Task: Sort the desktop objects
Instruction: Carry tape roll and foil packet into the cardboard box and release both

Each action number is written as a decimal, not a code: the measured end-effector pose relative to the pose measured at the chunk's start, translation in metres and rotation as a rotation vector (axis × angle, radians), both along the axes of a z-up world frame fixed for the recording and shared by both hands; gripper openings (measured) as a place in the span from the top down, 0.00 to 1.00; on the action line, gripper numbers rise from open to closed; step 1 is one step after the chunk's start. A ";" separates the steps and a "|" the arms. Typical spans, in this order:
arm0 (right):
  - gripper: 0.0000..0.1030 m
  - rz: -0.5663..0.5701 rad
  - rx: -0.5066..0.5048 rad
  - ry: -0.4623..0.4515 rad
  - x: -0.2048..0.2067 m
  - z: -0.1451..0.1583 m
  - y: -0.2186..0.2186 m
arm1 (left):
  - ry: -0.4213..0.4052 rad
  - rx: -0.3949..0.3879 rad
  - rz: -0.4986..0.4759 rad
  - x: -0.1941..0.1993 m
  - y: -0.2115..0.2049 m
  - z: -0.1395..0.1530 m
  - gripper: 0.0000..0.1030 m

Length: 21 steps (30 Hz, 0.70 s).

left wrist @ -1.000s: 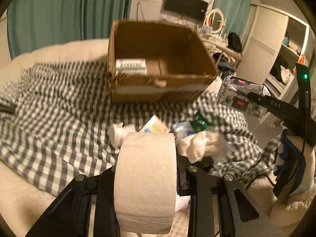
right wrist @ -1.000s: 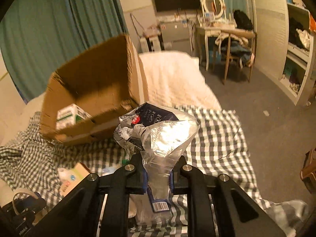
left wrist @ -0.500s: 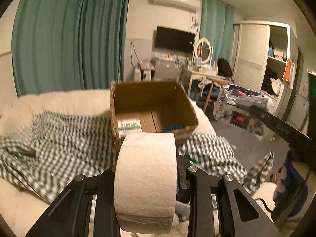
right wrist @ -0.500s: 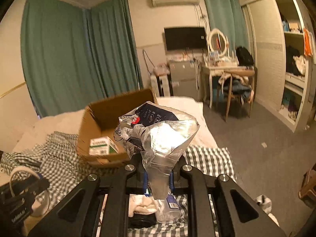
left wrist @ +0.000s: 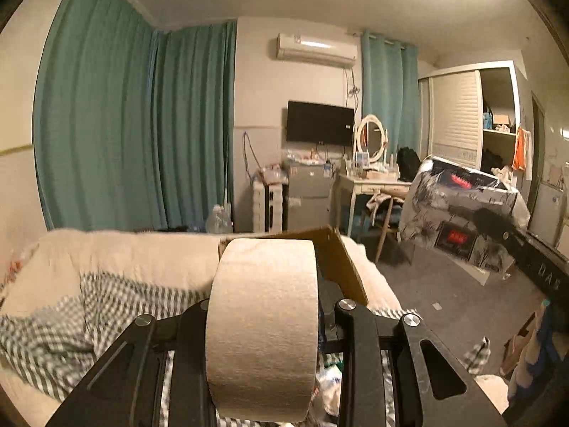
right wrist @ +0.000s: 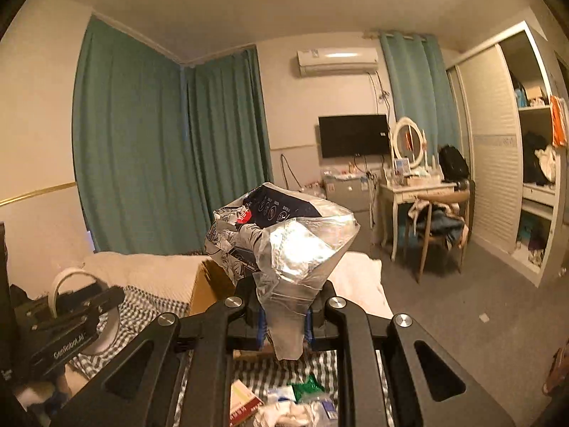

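My left gripper (left wrist: 263,323) is shut on a roll of toilet paper (left wrist: 262,323), held upright and high above the bed. Behind the roll only the far rim of the cardboard box (left wrist: 336,263) shows. My right gripper (right wrist: 282,315) is shut on the neck of a crumpled silver and dark blue foil bag (right wrist: 284,245); the same bag (left wrist: 458,213) hangs at the right in the left wrist view. In the right wrist view a box corner (right wrist: 208,284) peeks out left of the bag, and the left gripper (right wrist: 67,320) with its roll sits at the left edge.
A green checked cloth (left wrist: 71,323) covers the white bed. Loose packets and wrappers (right wrist: 284,402) lie on the cloth below the right gripper. A dressing table with a chair (right wrist: 434,220), a wardrobe (right wrist: 505,163) and bare grey floor (left wrist: 444,302) lie to the right.
Both grippers have risen and tilted up with their loads. The box has dropped from the middle of both views to the lower part, and the walls and ceiling have come into sight.
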State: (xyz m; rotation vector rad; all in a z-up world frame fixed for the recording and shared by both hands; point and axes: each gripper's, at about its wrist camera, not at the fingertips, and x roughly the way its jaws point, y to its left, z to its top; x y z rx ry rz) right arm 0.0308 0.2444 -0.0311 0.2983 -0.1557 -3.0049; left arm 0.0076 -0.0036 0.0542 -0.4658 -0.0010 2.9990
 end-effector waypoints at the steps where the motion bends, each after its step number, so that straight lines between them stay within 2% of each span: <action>1: 0.86 0.005 0.004 0.004 -0.003 0.003 -0.003 | 0.007 -0.003 -0.002 -0.003 0.000 0.003 0.71; 4: 0.86 0.017 0.014 0.015 -0.009 0.010 -0.009 | 0.022 -0.003 -0.012 -0.015 0.001 0.011 0.71; 12: 0.86 0.045 0.033 0.027 -0.038 0.018 -0.016 | 0.031 -0.015 -0.023 -0.052 0.007 0.008 0.71; 21: 0.86 0.057 0.051 -0.032 -0.095 -0.010 -0.014 | -0.053 -0.016 -0.049 -0.123 0.024 -0.030 0.71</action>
